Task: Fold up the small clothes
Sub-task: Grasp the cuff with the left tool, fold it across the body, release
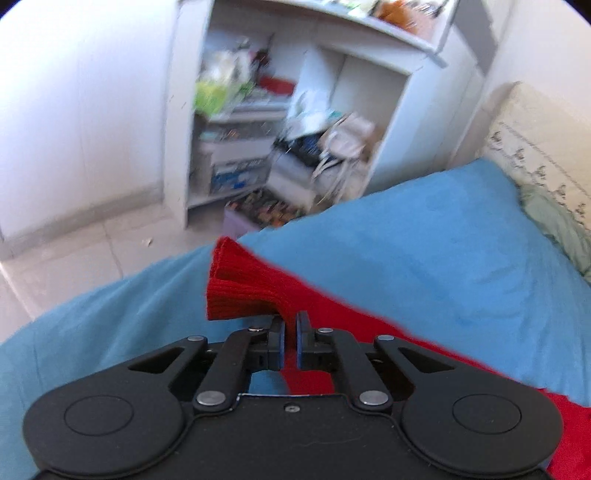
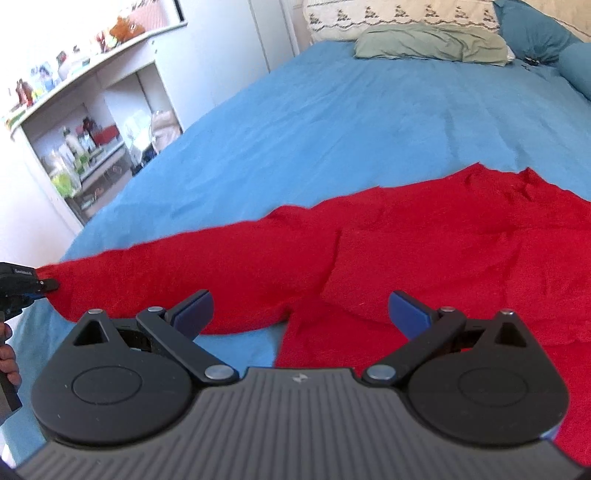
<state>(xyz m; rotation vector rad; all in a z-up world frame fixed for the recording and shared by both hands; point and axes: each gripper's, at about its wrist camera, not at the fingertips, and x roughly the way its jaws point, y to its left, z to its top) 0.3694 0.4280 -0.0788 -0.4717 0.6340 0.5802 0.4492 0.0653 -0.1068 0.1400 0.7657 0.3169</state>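
Observation:
A red knitted sweater point(image 2: 424, 251) lies spread on the blue bedsheet point(image 2: 332, 122), one sleeve stretched toward the left. My left gripper point(image 1: 290, 325) is shut on the ribbed cuff point(image 1: 240, 288) of that sleeve, which fans out above the pads. In the right wrist view the left gripper point(image 2: 44, 286) shows at the far left edge, pinching the sleeve end. My right gripper point(image 2: 301, 310) stands open just above the sweater near the armpit, nothing between its blue pads point(image 2: 408, 308).
A white shelf unit point(image 1: 295, 110) full of clutter stands beyond the bed's edge, above a tiled floor point(image 1: 74, 251). A green pillow point(image 2: 432, 46) and a patterned headboard cover point(image 2: 399, 14) lie at the far end of the bed. A hand point(image 2: 9, 363) shows at left.

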